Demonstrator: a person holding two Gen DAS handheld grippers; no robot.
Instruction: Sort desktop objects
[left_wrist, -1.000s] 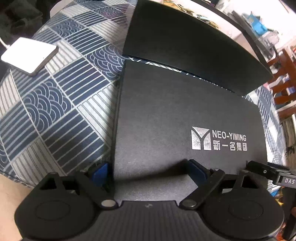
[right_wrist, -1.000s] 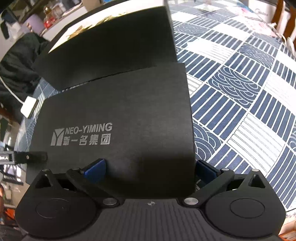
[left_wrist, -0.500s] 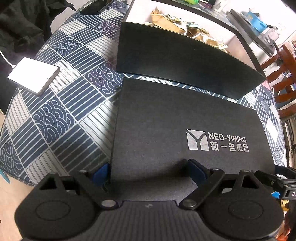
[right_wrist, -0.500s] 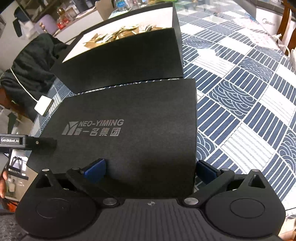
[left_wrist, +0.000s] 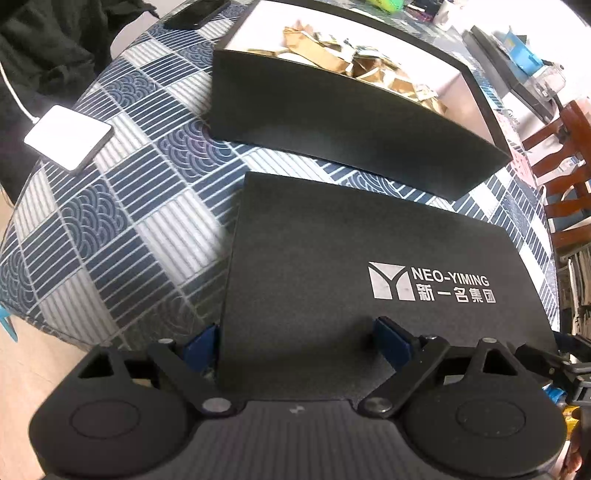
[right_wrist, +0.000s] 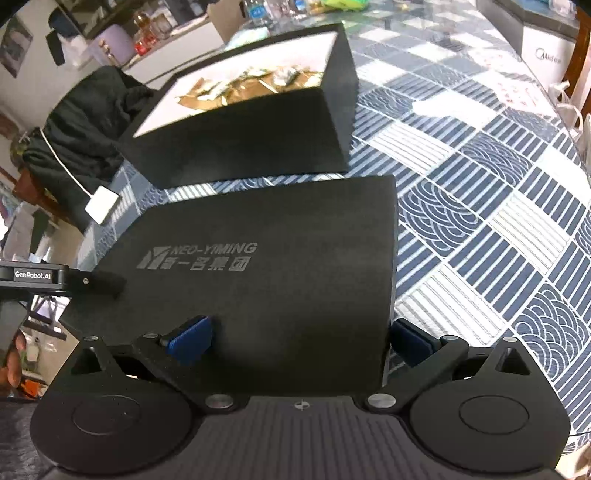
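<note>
far left, a white power adapter (left_wrist: 68, 136) with its white cable lies on the blue patterned tablecloth (left_wrist: 122, 229), near the table edge, with dark clothing behind it. left gripper (left_wrist: 295, 341): jaws apart, one blue pad outside the left edge of the black box lid (left_wrist: 369, 266), the other resting over the lid's top; whether the pads actually press the lid cannot be told. the lid carries a silver "neo-yiming" logo and sits raised above the cloth, just in front of the open black box (left_wrist: 351, 122), a strip of cloth visible between them. the box has a white interior holding gold paper scraps (left_wrist: 369, 66). right gripper (right_wrist: 299, 338): jaws apart, straddling the lid's right edge the same way. wooden chair (left_wrist: 565, 177) at far right.
</note>
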